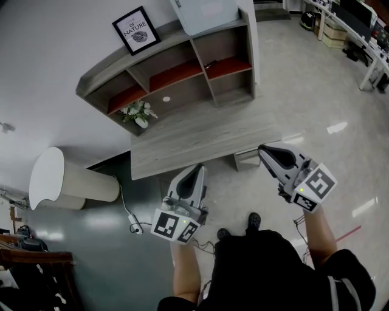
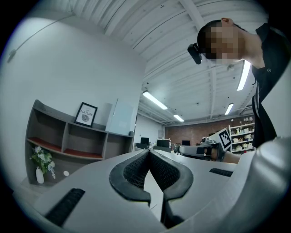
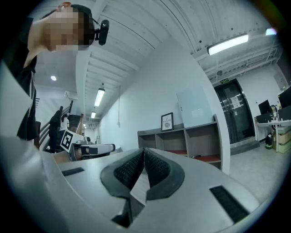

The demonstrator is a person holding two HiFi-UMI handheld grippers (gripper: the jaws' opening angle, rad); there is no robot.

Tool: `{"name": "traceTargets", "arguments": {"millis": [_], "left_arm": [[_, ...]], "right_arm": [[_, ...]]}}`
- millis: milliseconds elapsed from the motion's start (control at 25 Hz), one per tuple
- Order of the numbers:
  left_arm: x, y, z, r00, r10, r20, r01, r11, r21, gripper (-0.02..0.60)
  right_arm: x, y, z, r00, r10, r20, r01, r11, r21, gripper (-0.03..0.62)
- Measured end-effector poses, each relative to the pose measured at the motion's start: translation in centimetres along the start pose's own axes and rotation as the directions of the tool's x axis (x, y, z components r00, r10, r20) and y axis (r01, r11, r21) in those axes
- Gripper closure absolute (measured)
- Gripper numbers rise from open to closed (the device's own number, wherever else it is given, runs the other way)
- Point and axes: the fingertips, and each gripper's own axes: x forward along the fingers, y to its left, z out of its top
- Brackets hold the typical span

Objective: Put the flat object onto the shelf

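Left gripper (image 1: 196,170): fingers (image 2: 132,170) shut tight, nothing btwn them; held nr tabletop's near edge.
Right gripper (image 1: 264,150): fingers (image 3: 157,169) closed too, empty; right of the left one.
Pale blue-white flat panel (image 1: 203,15): stands atop grey wooden shelf (image 1: 130,54), leaning on white wall (image 1: 55,48), right of black-framed picture (image 1: 137,30).
Grey wooden tabletop (image 1: 200,136): in front of shelf; white vase w/ flowers (image 1: 138,113) at far left.

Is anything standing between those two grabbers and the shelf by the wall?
Only the low wooden table lies between the left gripper, the right gripper and the shelf. A flower vase stands at its far left end, off to the side. Both grippers are shut and empty.
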Motion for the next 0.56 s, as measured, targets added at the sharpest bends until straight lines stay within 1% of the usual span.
{"name": "traceTargets", "arguments": {"millis": [320,560], "left_arm": [[0.5,-0.2,0.0,1.0,-0.013,0.001,0.013,1.0,-0.003,0.568],[1.1,0.0,-0.2,1.0,-0.014,-0.006,0.014,1.0,-0.002,0.568]], "right_arm": [[-0.2,-0.5,0.1,1.0,-0.015,0.0,0.015,1.0,-0.008,0.58],[0.0,-0.7,0.1,1.0,-0.01,-0.007,0.01,1.0,-0.015,0.58]]}}
